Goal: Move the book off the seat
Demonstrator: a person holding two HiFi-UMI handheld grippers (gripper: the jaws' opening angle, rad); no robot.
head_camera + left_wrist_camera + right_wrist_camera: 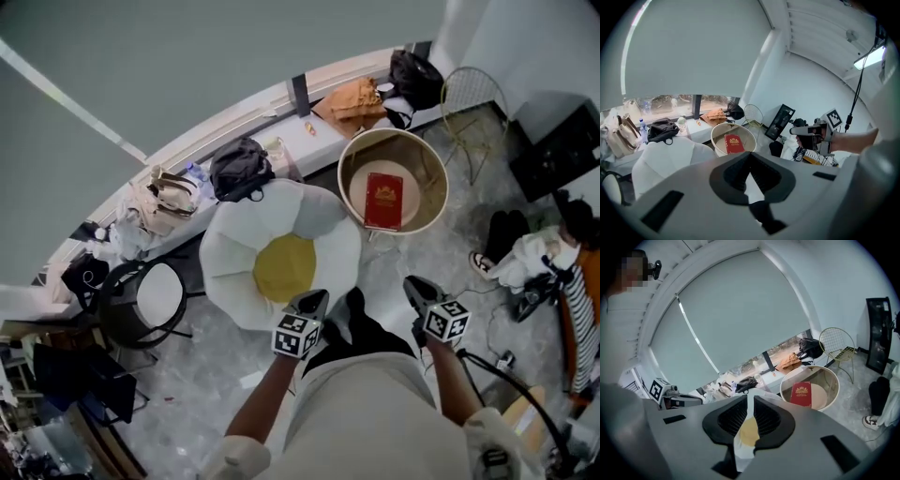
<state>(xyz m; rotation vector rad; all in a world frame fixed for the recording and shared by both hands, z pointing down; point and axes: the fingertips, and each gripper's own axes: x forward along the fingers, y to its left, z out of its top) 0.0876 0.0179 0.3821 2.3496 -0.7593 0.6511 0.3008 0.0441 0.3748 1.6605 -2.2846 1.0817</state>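
Observation:
A red book (383,200) lies flat inside a round beige tub-shaped stand (394,133), beyond and to the right of a fried-egg shaped seat (234,253) that is white with a yellow centre. The book also shows in the left gripper view (734,143) and the right gripper view (802,393). My left gripper (314,300) hovers over the seat's near edge, shut and holding nothing (750,171). My right gripper (417,286) hangs above the floor, short of the tub, jaws together with nothing between them (750,416).
A window ledge (309,136) carries a black backpack (240,165), a tan bag (354,101), a black bag (417,77) and a beige tote (159,202). A wire chair (473,103) stands far right, a round stool (155,295) left. A person (562,253) sits at right.

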